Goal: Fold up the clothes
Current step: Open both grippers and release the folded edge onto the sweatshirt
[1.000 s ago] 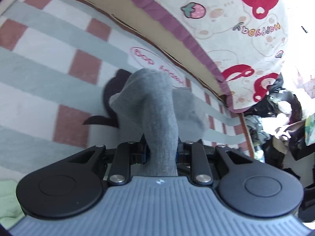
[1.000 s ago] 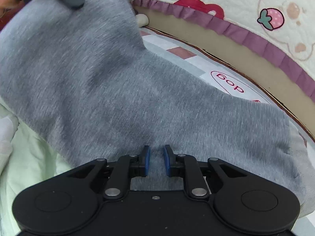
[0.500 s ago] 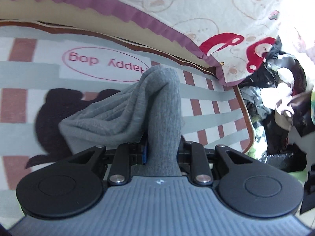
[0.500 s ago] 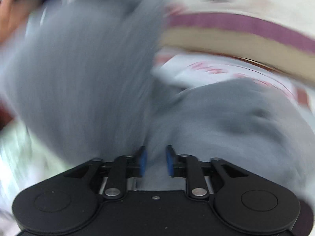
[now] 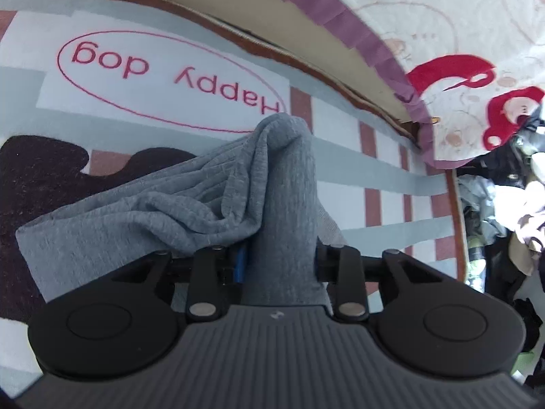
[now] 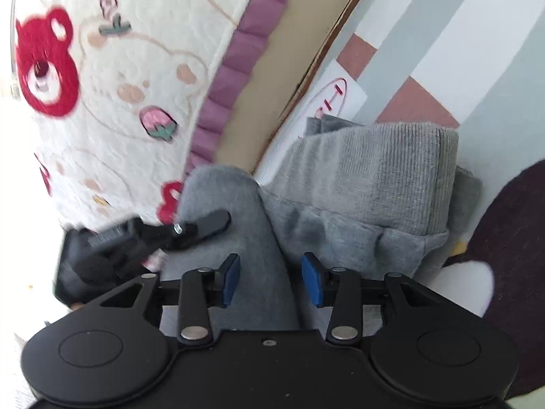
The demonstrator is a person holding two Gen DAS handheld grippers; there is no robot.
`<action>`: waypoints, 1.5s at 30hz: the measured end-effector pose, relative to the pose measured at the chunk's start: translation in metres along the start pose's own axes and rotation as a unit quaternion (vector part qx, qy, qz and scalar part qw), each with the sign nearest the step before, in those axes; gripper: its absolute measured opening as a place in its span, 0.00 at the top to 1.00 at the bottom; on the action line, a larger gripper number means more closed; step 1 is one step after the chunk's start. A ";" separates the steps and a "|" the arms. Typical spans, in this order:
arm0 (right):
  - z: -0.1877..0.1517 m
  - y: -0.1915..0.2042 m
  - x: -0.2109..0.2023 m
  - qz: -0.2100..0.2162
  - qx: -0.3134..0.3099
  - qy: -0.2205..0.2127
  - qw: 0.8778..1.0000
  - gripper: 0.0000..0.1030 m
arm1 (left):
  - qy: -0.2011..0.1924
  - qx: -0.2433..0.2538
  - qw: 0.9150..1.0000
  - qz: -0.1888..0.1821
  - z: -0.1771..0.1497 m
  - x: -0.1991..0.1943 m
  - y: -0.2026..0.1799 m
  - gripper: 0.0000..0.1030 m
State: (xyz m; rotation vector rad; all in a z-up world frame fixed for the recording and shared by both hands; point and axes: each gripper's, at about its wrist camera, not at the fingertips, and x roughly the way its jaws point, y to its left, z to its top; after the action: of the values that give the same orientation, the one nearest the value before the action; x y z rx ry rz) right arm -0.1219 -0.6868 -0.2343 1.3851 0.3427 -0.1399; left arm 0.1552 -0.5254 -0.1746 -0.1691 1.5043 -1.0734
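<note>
Fig.: Your left gripper (image 5: 279,259) pinches a bunched fold of the grey garment (image 5: 190,211), which lies on the checked rug (image 5: 385,173). Your right gripper (image 6: 270,277), jaws wide apart, sits w/ cloth betw. its pads, not clamped.

The garment (image 5: 190,211) is spread on the rug (image 5: 357,177). The bedspread (image 5: 442,34) is hung behind the rug, and clutter (image 5: 504,204) is piled to its right.

Right gripper (image 6: 270,279), blue-padded fingers (image 6: 230,279) spread apart, sits over the soft grey ribbed-cuff garment (image 6: 374,184) on a striped blanket (image 6: 460,34).
</note>
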 end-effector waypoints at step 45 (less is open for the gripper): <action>-0.039 0.104 -0.049 -0.268 -0.364 -0.152 0.879 0.96 | -0.129 0.240 0.952 0.141 -0.062 -0.032 0.018 0.63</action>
State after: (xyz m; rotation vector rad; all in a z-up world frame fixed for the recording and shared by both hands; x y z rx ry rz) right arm -0.1434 -0.6344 -0.1268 0.4800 0.4489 -0.6173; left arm 0.1193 -0.4630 -0.1732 0.2330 0.9646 -1.1022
